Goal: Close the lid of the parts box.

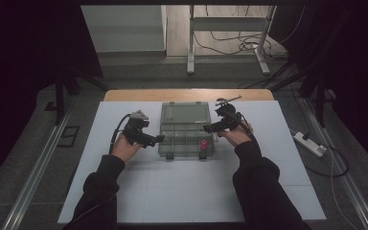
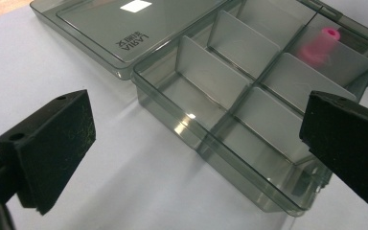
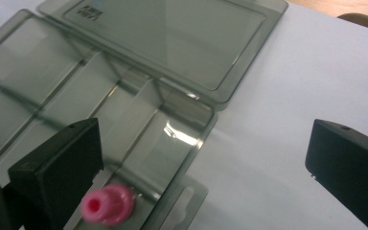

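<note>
A smoky grey, see-through organiser box (image 1: 186, 136) lies between the two black hand-held grippers, left (image 1: 157, 139) and right (image 1: 207, 128), its frosted pale dividers (image 2: 242, 43) showing through. A bright pink plug (image 3: 106, 204) sits just beside the right hand-held gripper's jaw. The table (image 1: 220, 191) is white with a tan wooden far edge; the sleeves (image 1: 261, 184) are black.

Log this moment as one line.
left gripper: open, at organizer box left side | right gripper: open, at right side | lid: open | pink piece: in compartment
</note>
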A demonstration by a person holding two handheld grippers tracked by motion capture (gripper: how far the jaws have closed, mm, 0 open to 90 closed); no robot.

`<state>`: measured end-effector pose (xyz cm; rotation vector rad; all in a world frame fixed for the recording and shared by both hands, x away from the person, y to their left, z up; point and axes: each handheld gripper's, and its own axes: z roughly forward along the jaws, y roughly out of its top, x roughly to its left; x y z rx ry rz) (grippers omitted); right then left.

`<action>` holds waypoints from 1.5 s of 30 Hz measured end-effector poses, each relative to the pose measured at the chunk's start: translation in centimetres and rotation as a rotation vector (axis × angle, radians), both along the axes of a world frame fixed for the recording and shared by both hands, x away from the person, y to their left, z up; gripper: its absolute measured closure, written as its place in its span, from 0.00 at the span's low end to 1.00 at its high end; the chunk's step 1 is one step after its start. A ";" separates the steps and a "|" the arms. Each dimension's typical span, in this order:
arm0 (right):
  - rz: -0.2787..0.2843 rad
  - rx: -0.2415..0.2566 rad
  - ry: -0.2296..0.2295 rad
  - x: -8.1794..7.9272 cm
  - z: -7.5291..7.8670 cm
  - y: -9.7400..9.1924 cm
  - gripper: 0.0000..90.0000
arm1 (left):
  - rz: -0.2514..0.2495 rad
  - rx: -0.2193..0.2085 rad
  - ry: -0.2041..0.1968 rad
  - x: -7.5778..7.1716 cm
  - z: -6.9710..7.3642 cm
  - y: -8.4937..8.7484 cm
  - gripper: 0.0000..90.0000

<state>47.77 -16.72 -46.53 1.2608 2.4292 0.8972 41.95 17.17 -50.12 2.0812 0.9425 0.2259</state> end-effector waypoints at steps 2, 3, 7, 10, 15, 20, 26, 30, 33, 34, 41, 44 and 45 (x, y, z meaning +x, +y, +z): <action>-0.007 -0.005 0.002 0.4 -0.1 0.2 0.00 | 0.002 -0.006 -0.001 0.2 -0.1 0.0 0.00; -0.014 -0.008 0.002 0.6 -0.2 0.3 0.00 | 0.000 -0.004 0.000 0.3 -0.1 0.0 0.00; -0.018 -0.024 0.011 1.3 -0.4 0.6 0.00 | -0.003 -0.007 0.001 0.5 -0.3 0.0 0.00; -0.023 -0.029 0.019 2.0 -0.6 1.1 0.00 | -0.010 -0.004 -0.001 0.9 -0.4 -0.3 0.00; -0.035 -0.035 0.026 2.9 -0.7 1.5 0.05 | -0.022 -0.001 -0.004 1.3 -0.4 -0.7 0.00; -0.057 -0.035 0.033 3.7 -0.8 1.7 0.19 | -0.033 0.005 -0.006 1.8 -0.5 -1.0 0.00; -0.080 -0.056 0.047 4.8 -1.3 1.9 0.38 | -0.041 0.009 -0.010 2.2 -0.5 -1.3 0.00; -0.097 -0.072 0.048 5.3 -1.5 2.2 0.46 | -0.051 0.012 -0.014 2.6 -0.5 -1.6 0.00; -0.114 -0.078 0.053 5.9 -1.8 2.4 0.55 | -0.054 0.013 -0.017 2.7 -0.5 -1.7 0.00; -0.119 -0.083 0.059 6.0 -1.9 2.4 0.59 | -0.055 0.013 -0.017 2.8 -0.5 -1.7 0.00; -0.147 -0.099 0.071 6.7 -2.5 2.8 0.77 | -0.053 0.016 -0.013 2.9 -0.7 -1.6 0.00; -0.162 -0.102 0.074 7.0 -2.6 3.1 0.81 | -0.052 0.014 -0.014 2.9 -0.8 -1.6 0.00; -0.172 -0.095 0.077 7.1 -2.7 3.2 0.82 | -0.052 0.013 -0.015 2.9 -0.8 -1.5 0.00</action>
